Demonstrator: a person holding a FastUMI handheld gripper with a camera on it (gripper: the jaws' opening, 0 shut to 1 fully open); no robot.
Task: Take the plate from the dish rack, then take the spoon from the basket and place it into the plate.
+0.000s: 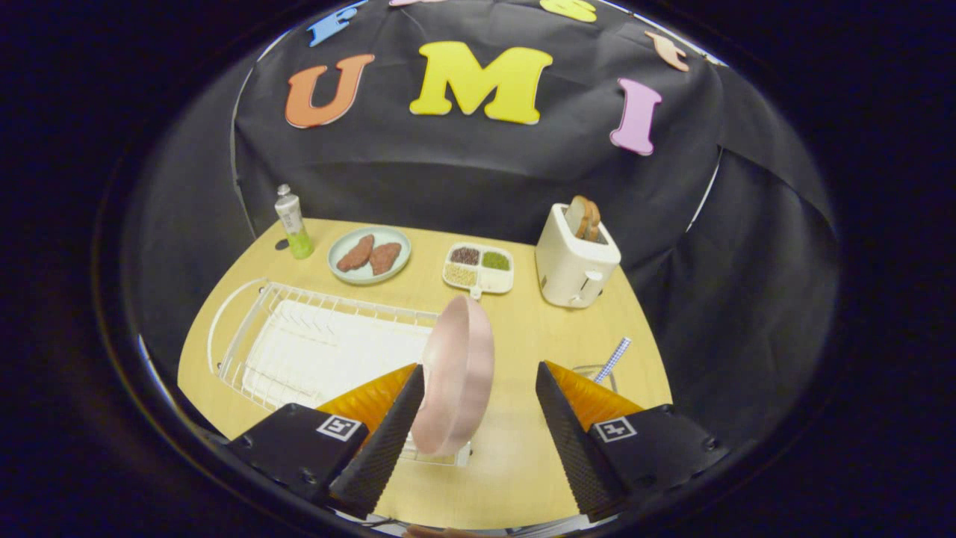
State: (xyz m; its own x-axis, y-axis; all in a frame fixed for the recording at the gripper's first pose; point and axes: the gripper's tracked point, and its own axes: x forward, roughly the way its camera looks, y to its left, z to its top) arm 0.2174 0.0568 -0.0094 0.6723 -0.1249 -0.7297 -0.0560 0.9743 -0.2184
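Observation:
A pink plate stands on edge at the right end of the white wire dish rack. My gripper is open around it: the plate sits between the fingers, close against the left one, with a wide gap to the right one. A spoon with a blue-and-white checked handle sticks up from a small basket just beyond the right finger, which hides most of the basket. The rest of the rack holds nothing but its white drip mat.
On the wooden table, beyond the rack, stand a green-bottomed bottle, a pale plate with two meat pieces, a divided tray of grains and a white toaster with bread.

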